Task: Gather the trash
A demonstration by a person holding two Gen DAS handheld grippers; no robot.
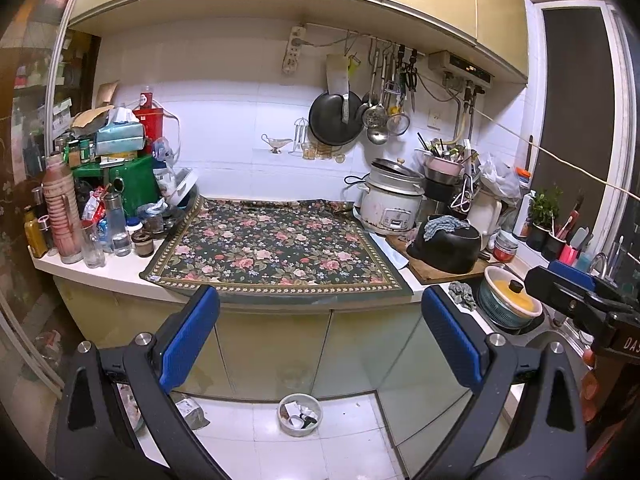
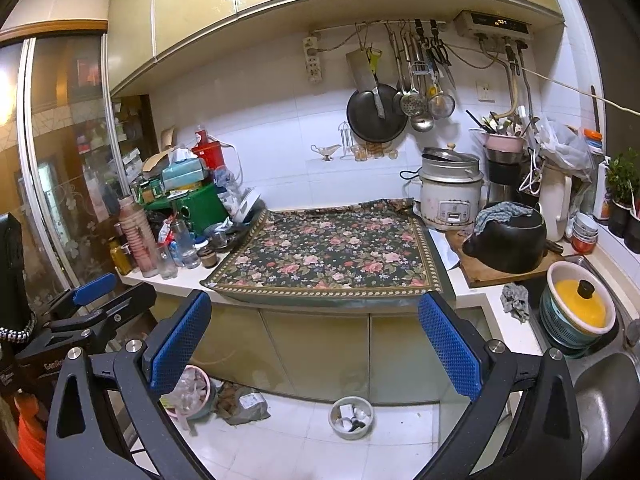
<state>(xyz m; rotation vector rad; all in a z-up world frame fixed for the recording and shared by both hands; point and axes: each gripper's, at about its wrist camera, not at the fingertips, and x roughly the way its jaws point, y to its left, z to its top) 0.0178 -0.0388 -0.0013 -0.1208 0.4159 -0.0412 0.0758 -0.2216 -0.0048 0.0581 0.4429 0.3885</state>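
A small white trash bin point(image 1: 299, 414) with scraps in it stands on the tiled floor below the counter; it also shows in the right wrist view point(image 2: 351, 417). My left gripper point(image 1: 320, 332) is open and empty, held in front of the counter's edge. My right gripper point(image 2: 316, 340) is open and empty too, beside it to the right; it shows at the right edge of the left wrist view point(image 1: 576, 296). A floral cloth point(image 1: 276, 248) covers the counter's middle and nothing lies on it. A crumpled grey rag point(image 2: 514, 300) lies near the sink.
Bottles, jars and boxes point(image 1: 100, 200) crowd the counter's left end. A rice cooker point(image 1: 390, 202), an upturned black pot point(image 1: 448, 246) on a board and a lidded bowl point(image 1: 510, 296) stand at the right. A pink bin point(image 2: 192, 390) and a bag point(image 2: 246, 404) sit on the floor.
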